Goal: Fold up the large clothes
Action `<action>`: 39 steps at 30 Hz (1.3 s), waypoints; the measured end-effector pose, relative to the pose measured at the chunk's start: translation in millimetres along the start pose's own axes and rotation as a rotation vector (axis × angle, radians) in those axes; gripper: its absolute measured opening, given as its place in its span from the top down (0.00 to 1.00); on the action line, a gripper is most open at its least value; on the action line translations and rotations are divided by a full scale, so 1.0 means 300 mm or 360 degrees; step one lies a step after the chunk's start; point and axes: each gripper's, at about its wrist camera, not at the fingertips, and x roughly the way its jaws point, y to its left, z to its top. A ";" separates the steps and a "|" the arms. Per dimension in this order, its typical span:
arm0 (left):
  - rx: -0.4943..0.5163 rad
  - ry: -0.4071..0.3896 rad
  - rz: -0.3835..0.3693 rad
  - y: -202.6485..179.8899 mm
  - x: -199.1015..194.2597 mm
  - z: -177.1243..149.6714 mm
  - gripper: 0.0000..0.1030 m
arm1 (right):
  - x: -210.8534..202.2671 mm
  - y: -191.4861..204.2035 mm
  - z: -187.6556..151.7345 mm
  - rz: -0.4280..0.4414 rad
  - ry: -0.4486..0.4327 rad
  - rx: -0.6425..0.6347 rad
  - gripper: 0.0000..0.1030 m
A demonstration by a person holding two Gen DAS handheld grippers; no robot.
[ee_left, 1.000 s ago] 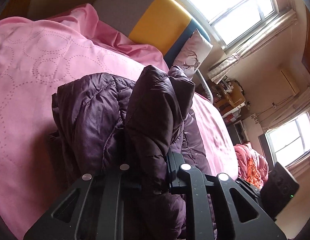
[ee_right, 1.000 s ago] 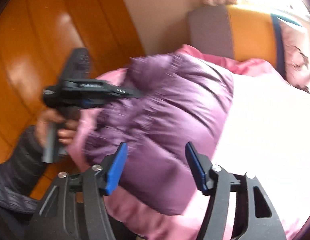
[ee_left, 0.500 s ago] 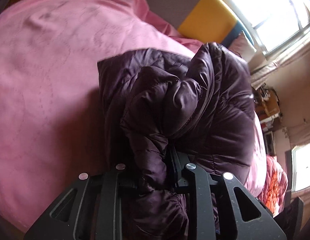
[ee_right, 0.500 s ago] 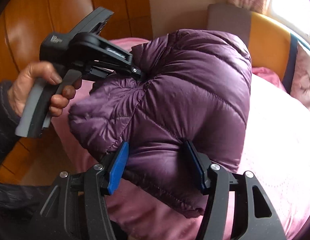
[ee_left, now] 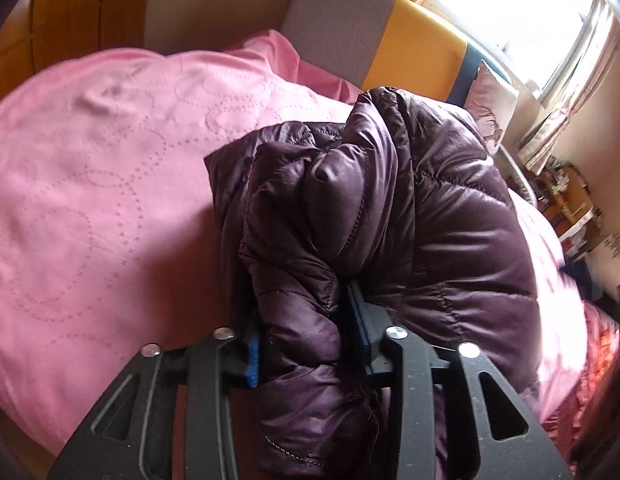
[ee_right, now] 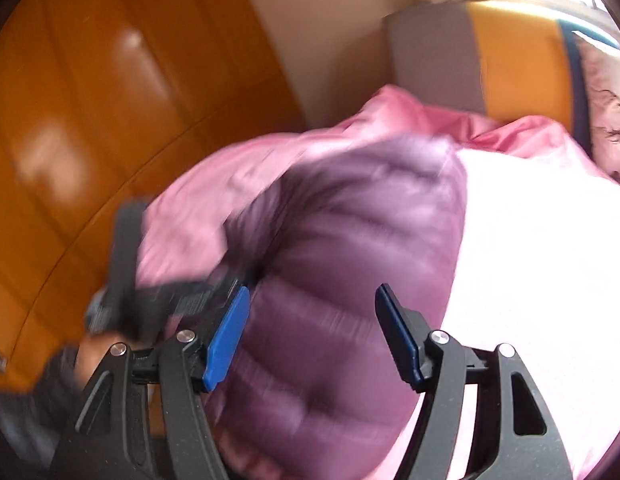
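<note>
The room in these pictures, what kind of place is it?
Most likely a bedroom in a home: a bed under a pink quilted cover, an upholstered grey and yellow headboard, a pillow against it, and a curtained window.

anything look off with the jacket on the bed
Only the fold: the purple puffer jacket lies on the pink bedspread as a lumpy, uneven bundle, one bunched roll between the opening jaws of the left hand-held gripper. No damage visible.
</note>
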 end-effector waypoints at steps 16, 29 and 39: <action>0.0015 -0.0017 -0.0024 0.069 0.071 -0.065 0.63 | 0.546 0.030 0.083 -0.0295 0.0332 -0.0060 0.27; 0.0082 -0.0161 0.0165 0.021 -0.015 -0.103 0.41 | 0.228 -0.103 -0.060 -0.0026 0.0142 0.0296 0.02; 0.0053 -0.0166 0.0139 0.058 -0.028 -0.107 0.34 | 0.269 -0.247 -0.181 0.0375 0.0229 0.0678 0.02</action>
